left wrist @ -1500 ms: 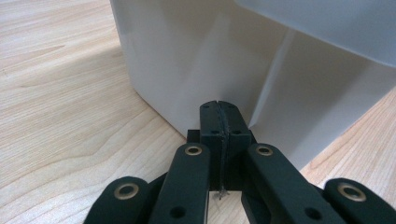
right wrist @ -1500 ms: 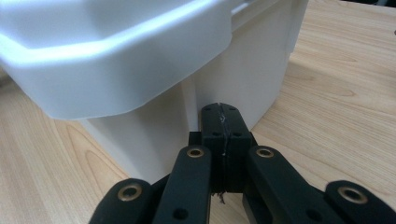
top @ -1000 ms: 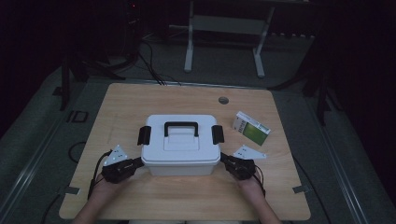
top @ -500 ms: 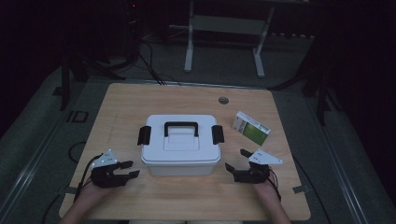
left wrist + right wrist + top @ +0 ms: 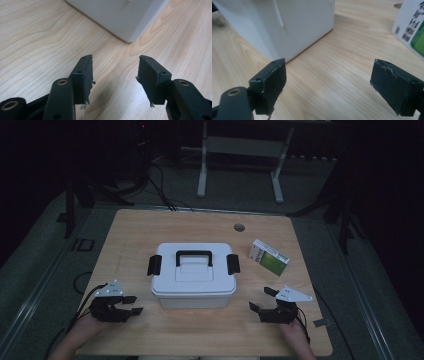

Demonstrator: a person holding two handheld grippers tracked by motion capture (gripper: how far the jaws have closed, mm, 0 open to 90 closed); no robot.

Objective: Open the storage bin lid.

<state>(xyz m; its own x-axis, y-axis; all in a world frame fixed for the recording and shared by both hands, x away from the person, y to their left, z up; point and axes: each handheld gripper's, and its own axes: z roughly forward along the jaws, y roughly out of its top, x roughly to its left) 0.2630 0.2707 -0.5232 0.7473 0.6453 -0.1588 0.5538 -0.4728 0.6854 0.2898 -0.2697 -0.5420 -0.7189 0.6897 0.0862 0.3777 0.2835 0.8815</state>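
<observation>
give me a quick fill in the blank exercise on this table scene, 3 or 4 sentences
1. The white storage box has a carry handle coloured ____.
2. The green and white carton lies on the table to the ____ of the box in the high view.
3. Both the left gripper and the right gripper have their fingers ____, with nothing between them.
4. The box lid is ____.

Missing words: black; right; open; closed

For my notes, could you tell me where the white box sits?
In the high view, the white box sits mid-table between both grippers, the green carton at its right.
</observation>
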